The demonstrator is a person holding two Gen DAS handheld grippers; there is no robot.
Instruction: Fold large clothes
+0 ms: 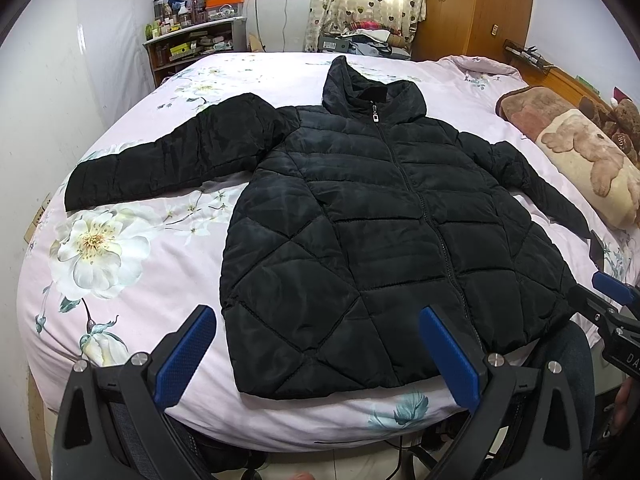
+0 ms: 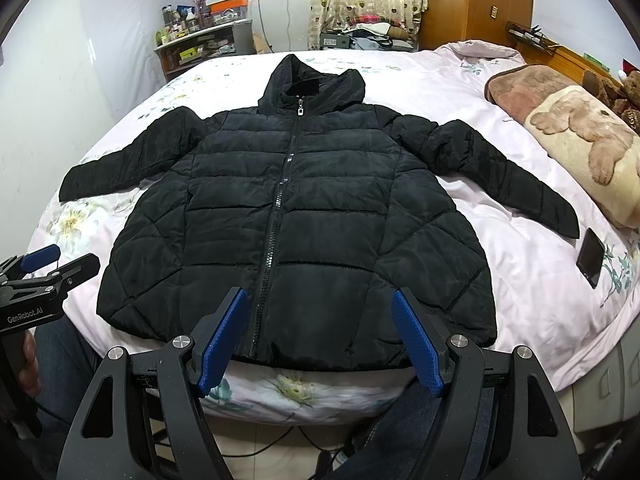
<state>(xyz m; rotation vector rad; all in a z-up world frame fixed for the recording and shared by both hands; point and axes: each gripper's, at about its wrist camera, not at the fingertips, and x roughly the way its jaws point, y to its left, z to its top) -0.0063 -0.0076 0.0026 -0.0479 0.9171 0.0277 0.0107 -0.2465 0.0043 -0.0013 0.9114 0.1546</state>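
Both grippers gape above the flat jacket

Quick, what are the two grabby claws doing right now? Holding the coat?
Left gripper: jaws open, holding nothing, above the black jacket's hem.
Right gripper: jaws open, holding nothing.

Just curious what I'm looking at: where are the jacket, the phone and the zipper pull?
jacket (image 2: 328, 216): right wrist view, chest panel.
phone (image 2: 591, 259): right wrist view, middle of its screen.
zipper pull (image 1: 376, 118): left wrist view, silver tab at collar.

Black quilted hooded jacket — zipped, front up — lies flat on the bed, sleeves spread.
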